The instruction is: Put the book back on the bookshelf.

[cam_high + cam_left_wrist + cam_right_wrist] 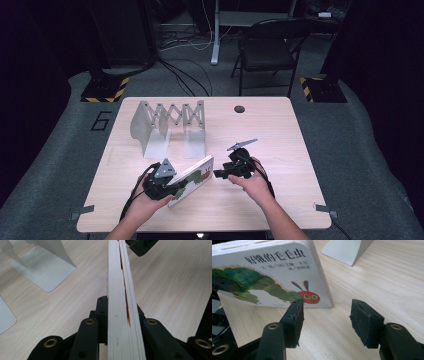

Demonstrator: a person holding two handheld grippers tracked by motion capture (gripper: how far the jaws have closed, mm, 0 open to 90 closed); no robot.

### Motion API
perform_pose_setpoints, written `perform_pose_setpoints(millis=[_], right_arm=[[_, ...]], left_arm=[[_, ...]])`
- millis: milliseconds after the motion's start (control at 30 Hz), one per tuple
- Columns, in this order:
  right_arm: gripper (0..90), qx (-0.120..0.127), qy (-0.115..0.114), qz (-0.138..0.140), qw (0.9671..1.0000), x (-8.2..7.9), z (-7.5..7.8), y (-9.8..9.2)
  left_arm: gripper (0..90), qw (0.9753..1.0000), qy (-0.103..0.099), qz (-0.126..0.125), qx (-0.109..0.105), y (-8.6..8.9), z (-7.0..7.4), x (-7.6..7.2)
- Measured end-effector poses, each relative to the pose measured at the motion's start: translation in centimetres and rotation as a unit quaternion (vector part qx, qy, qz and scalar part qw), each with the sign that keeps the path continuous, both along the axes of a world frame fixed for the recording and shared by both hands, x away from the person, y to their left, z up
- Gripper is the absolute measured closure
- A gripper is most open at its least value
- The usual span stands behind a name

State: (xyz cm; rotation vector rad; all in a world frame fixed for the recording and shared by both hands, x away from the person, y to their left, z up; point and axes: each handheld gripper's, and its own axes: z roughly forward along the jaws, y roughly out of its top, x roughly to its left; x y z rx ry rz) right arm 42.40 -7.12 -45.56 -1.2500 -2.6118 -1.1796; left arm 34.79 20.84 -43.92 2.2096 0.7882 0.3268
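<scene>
A white board book [194, 179] with a green caterpillar on its cover stands tilted on edge on the wooden table [280, 125]. My left gripper [176, 188] is shut on its near end; in the left gripper view the book's page edges [122, 302] run up between the jaws. My right gripper [217, 173] is open just right of the book's far corner. In the right gripper view the cover [269, 277] lies ahead and left of the open gripper [325, 322], nothing between the pads.
A grey expanding metal file rack [167, 127] stands behind the book at the table's back left; its base plates [42, 267] lie left of the book. A dark round hole [239, 109] marks the far edge. A folding chair [270, 47] stands beyond the table.
</scene>
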Motion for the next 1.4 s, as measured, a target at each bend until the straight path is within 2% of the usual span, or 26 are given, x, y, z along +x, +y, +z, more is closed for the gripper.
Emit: perform_pose_setpoints(millis=[100, 367, 567, 733, 767, 967, 1033, 1133, 1233, 1267, 1300, 1400], right_arm=[[44.1, 0.004, 0.004, -0.005, 1.0, 0.1, 0.1, -0.5], [44.1, 0.011, 0.004, -0.025, 0.9996, 0.5, 0.1, -1.4], [44.1, 0.005, 0.005, -0.021, 0.9998, 0.6, -0.2, -1.4], [44.1, 0.002, 0.009, -0.023, 0.9997, 0.6, -0.3, -1.4], [44.1, 0.003, 0.009, -0.024, 0.9997, 0.6, -0.4, -1.4], [44.0, -0.001, 0.01, -0.024, 0.9997, 0.5, -0.4, -1.6], [44.0, 0.0, 0.008, -0.023, 0.9997, 0.6, -0.4, -1.7], [44.0, 0.003, 0.01, -0.033, 0.9994, 0.6, -0.4, -1.9], [44.0, 0.009, 0.008, -0.039, 0.9992, 0.8, -0.2, -2.3], [44.0, 0.009, 0.008, -0.039, 0.9992, 0.8, -0.2, -2.3], [44.0, 0.011, 0.006, -0.038, 0.9992, 0.8, -0.2, -2.4], [44.0, 0.008, 0.01, -0.041, 0.9991, 0.8, -0.3, -2.4]], left_arm=[[75.9, 1.0, 0.002, 0.003, -0.005, 0.4, 0.2, 0.1], [75.9, 0.9994, -0.012, 0.028, -0.015, 1.8, 0.9, 0.2], [75.9, 0.9989, -0.015, 0.041, -0.016, 3.2, 1.7, 0.4], [75.9, 0.9974, -0.027, 0.063, -0.022, 4.4, 2.1, 0.6], [75.9, 0.9964, -0.029, 0.075, -0.025, 5.0, 2.3, 0.7], [75.9, 0.9936, -0.038, 0.104, -0.023, 6.4, 2.8, 0.8], [76.0, 0.9923, -0.037, 0.115, -0.026, 7.0, 3.0, 1.2], [75.9, 0.9917, -0.035, 0.121, -0.027, 7.3, 3.1, 1.7], [75.9, 0.9903, -0.034, 0.134, -0.019, 7.7, 3.5, 3.0], [76.0, 0.9903, -0.034, 0.134, -0.019, 7.7, 3.5, 3.0], [76.0, 0.9893, -0.034, 0.14, -0.022, 7.7, 3.7, 3.6], [76.0, 0.9896, -0.03, 0.138, -0.026, 7.6, 3.9, 4.2]])
